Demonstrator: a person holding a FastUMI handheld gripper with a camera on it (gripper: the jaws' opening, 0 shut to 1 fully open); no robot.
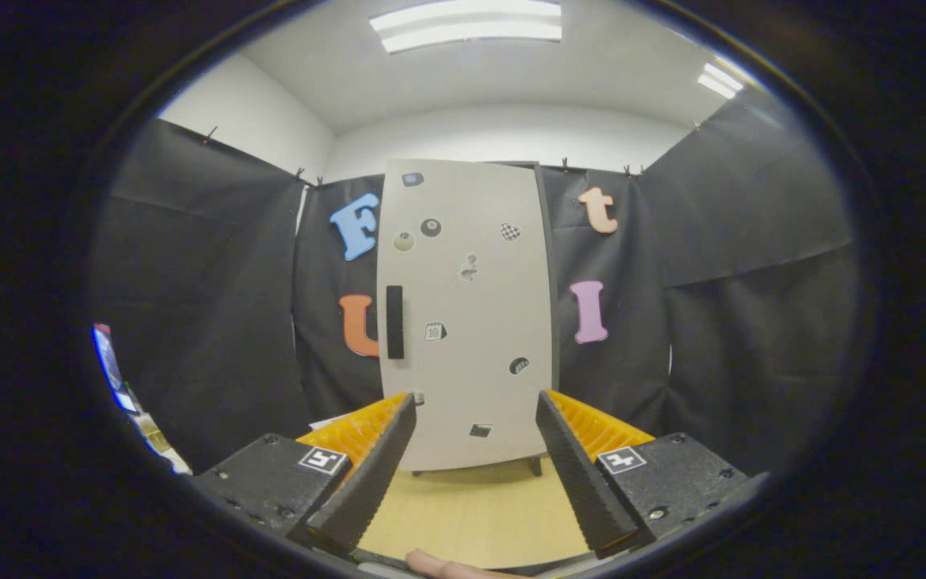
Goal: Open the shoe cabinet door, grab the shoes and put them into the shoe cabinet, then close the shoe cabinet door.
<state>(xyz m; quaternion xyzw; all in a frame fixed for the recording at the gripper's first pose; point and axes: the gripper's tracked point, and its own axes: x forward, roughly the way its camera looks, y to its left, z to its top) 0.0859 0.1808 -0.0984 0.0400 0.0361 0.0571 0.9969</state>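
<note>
Tool [475, 410]: fingers held wide apart, nothing between them, aimed level at the cabinet front across a stretch of bare bench [475, 507]. A fingertip of the person's hand [439, 567] is seen at the near edge, below the tool.

Shoe cabinet [467, 322]: stands upright at the far side of the bench on short legs, against the booth wall. Its door is seen shut, flush with the body. A dark vertical handle [395, 322] is fixed near the door's left edge, at about mid-height. Small stickers are scattered over the door face.

Shoes: none are made out on the bench ahead of the tool. Whether they sit inside the cabinet or somewhere off to the side cannot be told. A shut door fits both a stage ahead of opening and one after closing; no stage is assigned.

Risks, as judged:
- The handle is narrow and lies left of the tool's line; an approach kept straight would meet the flat door instead.
- A pull taken off the hinge arc could slip the fingers off the handle.
- The cabinet looks tall on small legs; a hard tug could drag or tip it.
</note>
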